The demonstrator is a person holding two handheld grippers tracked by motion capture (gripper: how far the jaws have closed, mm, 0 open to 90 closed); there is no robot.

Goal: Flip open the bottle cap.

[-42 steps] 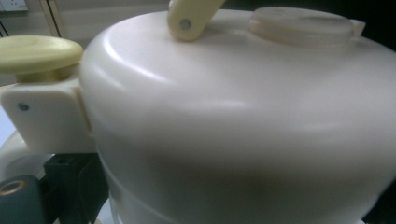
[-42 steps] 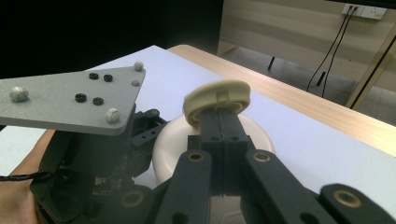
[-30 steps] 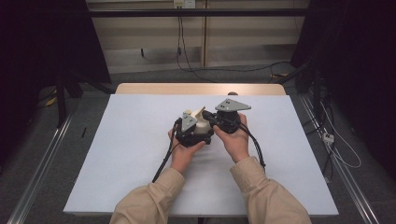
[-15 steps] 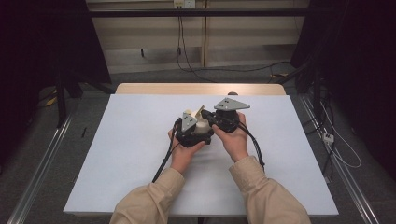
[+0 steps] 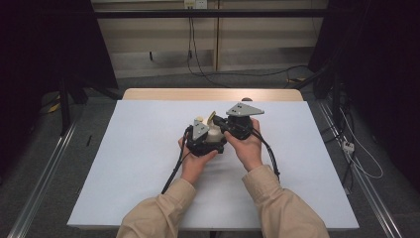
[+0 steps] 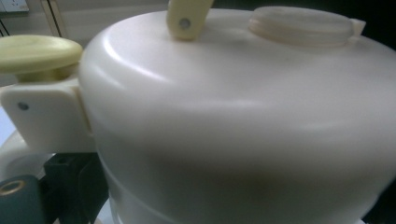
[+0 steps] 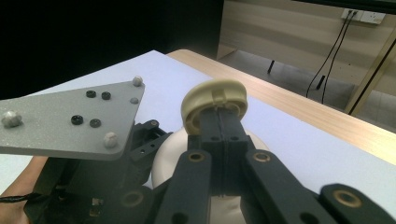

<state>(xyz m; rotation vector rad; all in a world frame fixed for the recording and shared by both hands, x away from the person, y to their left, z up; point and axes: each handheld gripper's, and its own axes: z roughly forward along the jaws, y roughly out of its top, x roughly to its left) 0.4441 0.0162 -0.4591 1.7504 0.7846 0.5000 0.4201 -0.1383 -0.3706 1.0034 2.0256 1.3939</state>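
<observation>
at the left of the pair, the left gripper point(image 5: 200, 136) sat low on the white counter point(image 5: 124, 163), its body pressed close against a cream container point(image 5: 214, 135) standing near the counter's middle. in the left gripper view the container's domed lid point(image 6: 243, 93) loomed right up against the lens, with a hinge bracket point(image 6: 44, 116) and a pale yellow knob point(image 6: 37, 52) at its left edge and a round cap point(image 6: 301, 25) on top; the jaws themselves were hidden there, so whether that gripper was spread or clamping the body could not be told, though it seemed to be steadying it. moving right, the container lay between the two hands, touching both tools. further right, the right gripper point(image 7: 219, 112) came in from the container's right side, angled up and across it; its jaws were pressed together on a cream, ring-shaped lever point(image 7: 215, 105) that rose from the lid, the pinch falling at the lever's lower rim. the lever's long axis ran up and away from that gripper, toward the far wooden edge point(image 7: 327, 121) of the counter. judged from this, the right hand was the working one, and any lift or swing of the lever would have to follow its hinge while the left side held the container still.
</observation>
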